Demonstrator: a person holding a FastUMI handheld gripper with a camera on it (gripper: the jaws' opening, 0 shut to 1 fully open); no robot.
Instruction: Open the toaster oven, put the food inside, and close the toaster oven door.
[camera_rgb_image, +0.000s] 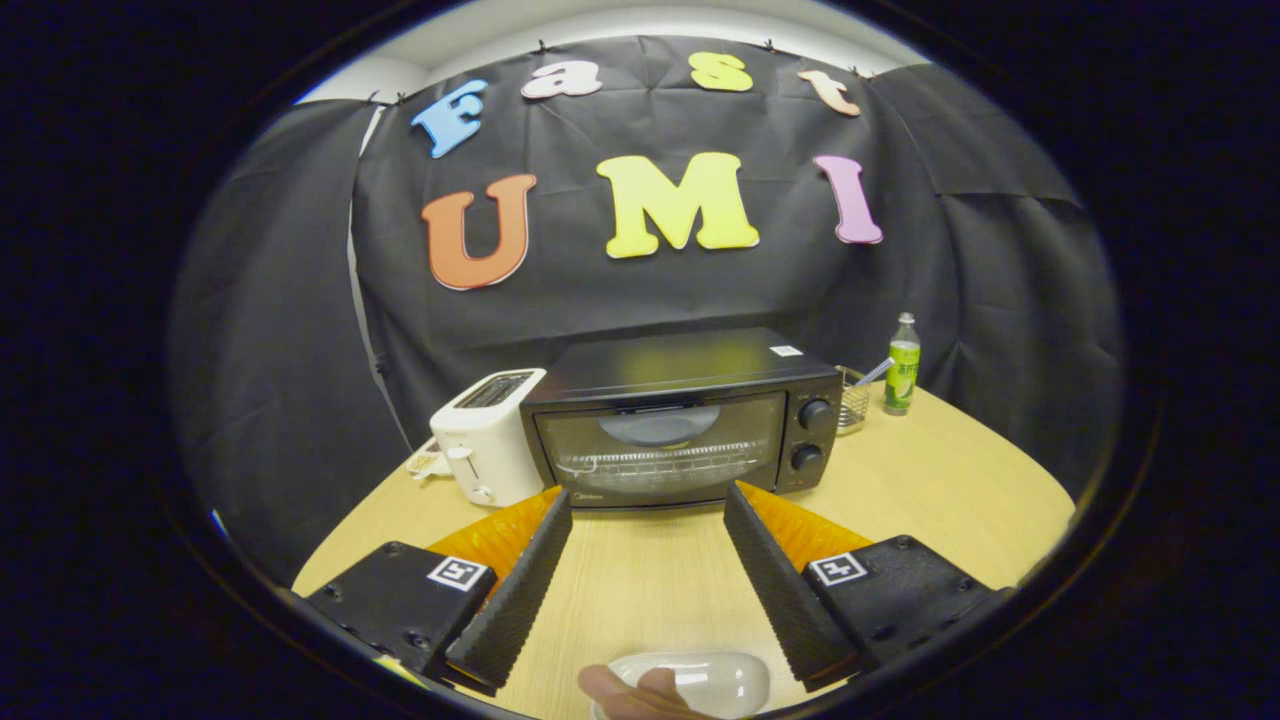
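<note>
A black toaster oven (690, 372) stands on the wooden table (930, 480) beyond my fingers, and its glass door (660, 452) is closed. Through the glass I see a wire rack. Two knobs (815, 414) sit on its right side. My gripper (648, 498) is open, its fingers spread wide above the table and pointing at the lower edge of the door, a short way off it. Nothing is between them. Below the fingers, close to me, lies a whitish dish (700, 678) with a brownish piece (625, 690) at its near rim; I cannot tell what that piece is.
A white pop-up toaster (488, 436) stands against the oven's left side. To the oven's right are a small wire basket (852, 400) and a green-labelled bottle (902, 364). Bare tabletop stretches between the fingers and to the right.
</note>
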